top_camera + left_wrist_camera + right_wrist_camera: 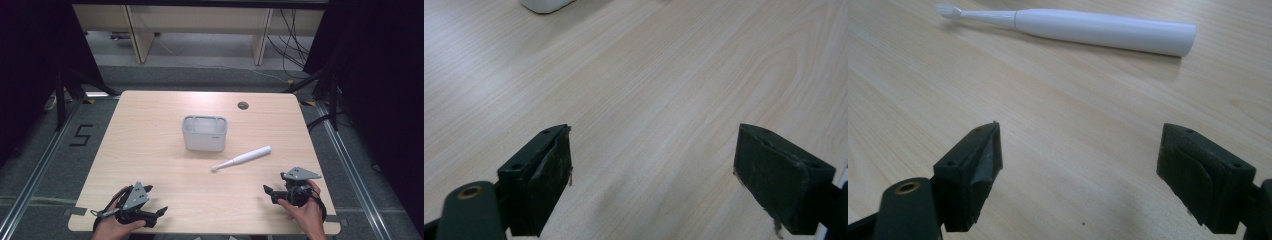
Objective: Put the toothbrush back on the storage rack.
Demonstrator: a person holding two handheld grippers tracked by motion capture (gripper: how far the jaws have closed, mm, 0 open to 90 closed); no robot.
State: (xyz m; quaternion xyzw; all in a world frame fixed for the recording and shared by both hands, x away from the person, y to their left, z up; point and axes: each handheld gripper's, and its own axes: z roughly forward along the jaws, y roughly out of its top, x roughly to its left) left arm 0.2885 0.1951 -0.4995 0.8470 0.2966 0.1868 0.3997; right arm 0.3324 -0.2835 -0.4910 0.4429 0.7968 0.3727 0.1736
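Item: white electric toothbrush (pixel 242 159), lying flat on the wooden table (pixel 150 165) just right of and nearer than the grey holder (pixel 204 133), long axis diagonal, brush head toward the person, handle end toward the far right. The right gripper (pixel 270 192), jaws spread and empty, sat nearer it, the toothbrush lying ahead and crosswise to those jaws. The left gripper (pixel 159 214), likewise spread and empty, rested well apart at the near left.

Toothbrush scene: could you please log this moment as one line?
toothbrush lying flat, free | holder empty | left tongs open | right tongs open
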